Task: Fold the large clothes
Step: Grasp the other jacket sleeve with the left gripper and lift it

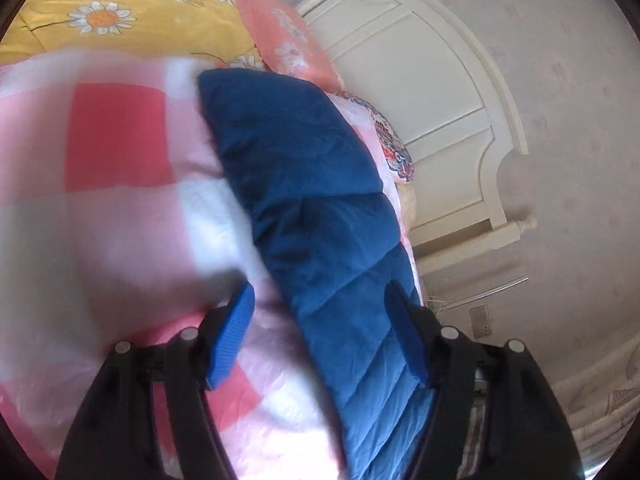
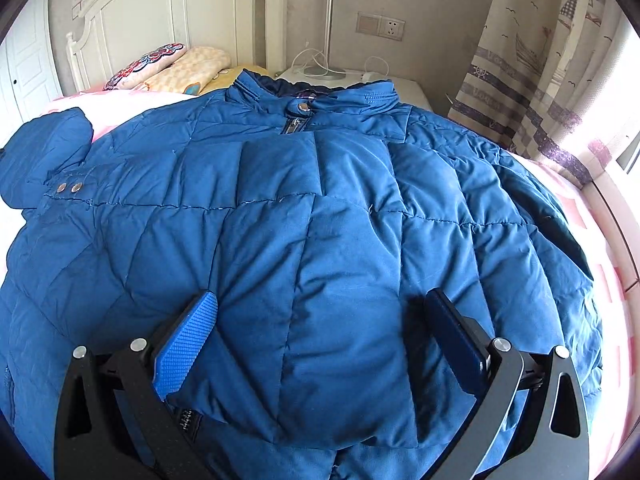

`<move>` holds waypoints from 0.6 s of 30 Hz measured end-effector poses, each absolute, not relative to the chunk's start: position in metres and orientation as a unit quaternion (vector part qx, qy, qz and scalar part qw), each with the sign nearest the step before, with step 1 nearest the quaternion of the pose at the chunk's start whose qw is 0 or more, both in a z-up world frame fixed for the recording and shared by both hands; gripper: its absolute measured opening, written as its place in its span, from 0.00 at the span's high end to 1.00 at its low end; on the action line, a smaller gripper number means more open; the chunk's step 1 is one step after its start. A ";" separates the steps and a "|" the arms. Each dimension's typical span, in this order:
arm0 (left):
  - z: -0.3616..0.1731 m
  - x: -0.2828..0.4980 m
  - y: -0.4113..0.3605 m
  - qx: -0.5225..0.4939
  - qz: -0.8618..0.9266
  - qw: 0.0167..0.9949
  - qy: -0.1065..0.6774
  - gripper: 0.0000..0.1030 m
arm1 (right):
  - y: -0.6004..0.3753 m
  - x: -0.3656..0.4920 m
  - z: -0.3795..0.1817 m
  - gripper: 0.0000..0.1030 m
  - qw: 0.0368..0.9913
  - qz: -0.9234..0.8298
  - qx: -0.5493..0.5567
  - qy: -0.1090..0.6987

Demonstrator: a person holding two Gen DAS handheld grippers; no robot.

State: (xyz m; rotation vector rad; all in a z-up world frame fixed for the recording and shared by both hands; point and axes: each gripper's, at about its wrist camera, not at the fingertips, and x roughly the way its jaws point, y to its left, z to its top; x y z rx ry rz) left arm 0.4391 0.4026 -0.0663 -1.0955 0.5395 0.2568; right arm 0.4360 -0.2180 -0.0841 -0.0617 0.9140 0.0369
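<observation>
The blue padded jacket [image 2: 312, 240] lies spread beneath the right gripper [image 2: 320, 344], fingers apart; the left gripper [image 1: 324, 336], fingers apart, straddles its sleeve [image 1: 320, 220]: pinch deep before folding inward

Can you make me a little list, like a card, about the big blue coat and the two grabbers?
garment: blue puffy jacket, lying front up
under it: pink checked bedsheet
collar: at the far end, snapped shut, zip closed
sleeve: one blue sleeve stretches along the sheet's edge in the left wrist view
left gripper: jaws apart, sleeve between them, pads not pressing it
right gripper: jaws wide apart over the jacket's lower front, nothing pinched
nearby: cream headboard, pillows, striped curtain
folding: not started, body lies flat
</observation>
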 end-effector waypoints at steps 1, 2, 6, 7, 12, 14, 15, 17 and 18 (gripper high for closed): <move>-0.066 0.446 0.403 -0.514 0.110 0.810 0.260 0.56 | -0.218 0.436 -0.084 0.04 0.897 0.018 -0.030 0.441; -0.068 0.449 0.403 -0.518 0.101 0.805 0.270 0.96 | -0.218 0.436 -0.084 0.04 0.897 0.018 -0.030 0.441; -0.024 0.421 0.360 -0.427 0.148 0.870 0.194 0.96 | -0.218 0.436 -0.083 0.05 0.898 0.016 -0.030 0.438; -0.008 0.417 0.340 -0.386 0.147 0.893 0.178 0.96 | -0.218 0.435 -0.082 0.05 0.899 0.014 -0.030 0.436; 0.058 0.409 0.185 -0.203 0.041 0.968 0.140 0.96 | -0.228 0.425 -0.073 0.05 0.914 -0.036 -0.016 0.404; 0.065 0.414 0.109 -0.109 -0.022 0.982 0.153 0.96 | -0.243 0.420 -0.068 0.05 0.919 -0.052 0.018 0.390; 0.062 0.416 0.072 -0.069 -0.047 0.983 0.165 0.96 | -0.251 0.419 -0.067 0.05 0.920 -0.058 0.037 0.386; 0.040 0.414 0.003 0.017 -0.081 0.976 0.201 0.96 | -0.266 0.418 -0.069 0.05 0.916 -0.064 0.076 0.388; 0.026 0.414 -0.023 0.056 -0.092 0.969 0.221 0.96 | -0.272 0.418 -0.070 0.05 0.913 -0.064 0.093 0.392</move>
